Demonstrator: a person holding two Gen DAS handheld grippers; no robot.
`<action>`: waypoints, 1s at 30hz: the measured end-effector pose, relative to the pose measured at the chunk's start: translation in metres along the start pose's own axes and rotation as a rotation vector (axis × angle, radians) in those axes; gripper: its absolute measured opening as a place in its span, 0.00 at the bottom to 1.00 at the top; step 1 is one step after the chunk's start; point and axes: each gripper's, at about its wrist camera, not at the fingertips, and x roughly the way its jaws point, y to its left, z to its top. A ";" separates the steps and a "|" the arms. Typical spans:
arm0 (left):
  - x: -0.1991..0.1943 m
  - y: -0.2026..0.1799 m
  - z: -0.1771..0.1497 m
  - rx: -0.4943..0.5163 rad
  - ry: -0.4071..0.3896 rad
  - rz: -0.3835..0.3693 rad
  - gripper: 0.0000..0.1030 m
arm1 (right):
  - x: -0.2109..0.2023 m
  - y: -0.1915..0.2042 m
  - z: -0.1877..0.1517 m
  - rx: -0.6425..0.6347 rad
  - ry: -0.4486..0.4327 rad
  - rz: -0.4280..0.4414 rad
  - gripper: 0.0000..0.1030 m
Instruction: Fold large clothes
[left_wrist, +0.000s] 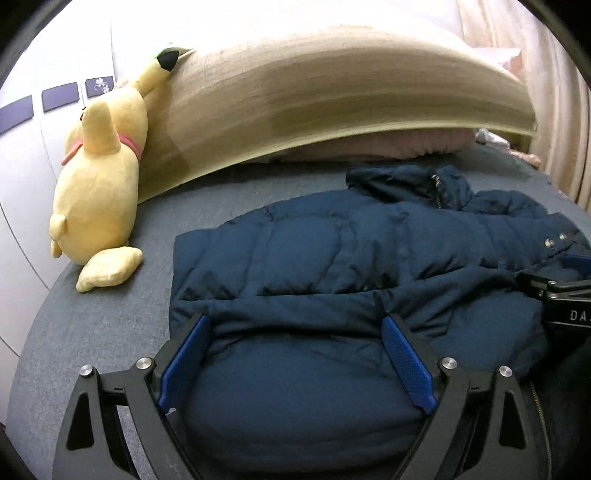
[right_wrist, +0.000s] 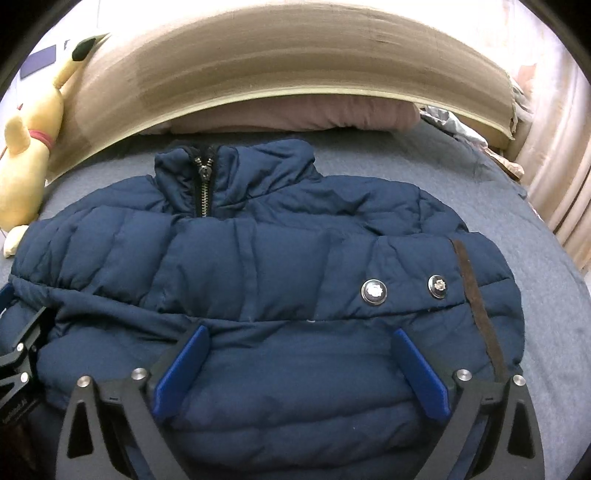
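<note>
Jacket (right_wrist: 258, 258) folded on bed (left_wrist: 110, 325); both grippers (left_wrist: 295, 354) (right_wrist: 299, 365) spread; "DA" legible on right gripper.

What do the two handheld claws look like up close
Each claw, left and right, has black angular plastic arms with triangular cut-outs, round silver bolts at the joints, and flat bright blue textured pads. Partial white lettering marks the right claw's black body.

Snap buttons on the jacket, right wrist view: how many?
2. One snap button and a second beside it, on the jacket, right of centre, left of the brown strip. Folds may hide others.
</note>
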 end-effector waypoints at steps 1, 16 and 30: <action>-0.005 0.003 0.001 -0.009 -0.015 -0.025 0.91 | -0.005 -0.001 0.002 0.007 -0.003 -0.006 0.98; -0.028 -0.013 0.002 0.084 -0.077 -0.007 0.91 | -0.016 -0.037 -0.006 0.108 -0.010 0.086 0.98; -0.027 0.039 0.011 -0.102 -0.076 0.005 0.91 | -0.053 -0.053 0.002 0.110 -0.113 0.137 0.98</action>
